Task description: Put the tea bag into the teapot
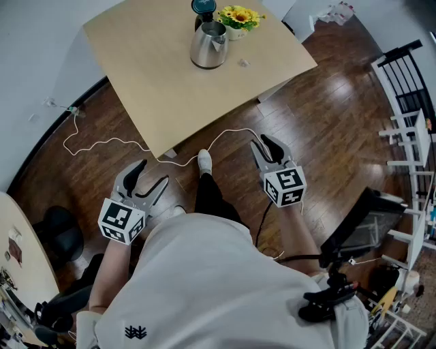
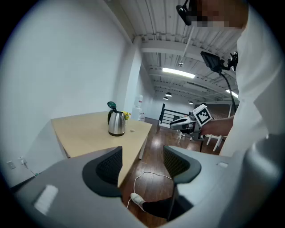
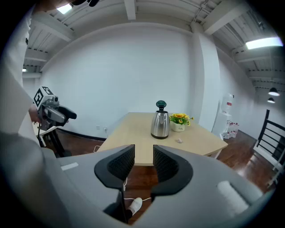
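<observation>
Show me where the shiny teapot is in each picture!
Head view: the teapot stands at the top middle, on the table.
Left gripper view: the teapot is left of the middle, on the tabletop.
Right gripper view: the teapot is just right of the middle.
Shared landmark: the yellow flowers close beside it, in all three views.

A light wooden table (image 1: 157,88) carries three things near its far corner — a steel teapot (image 1: 208,46), a small pot of yellow flowers (image 1: 238,19) just behind it, and a tea bag (image 1: 243,63) lying apart to its right
</observation>
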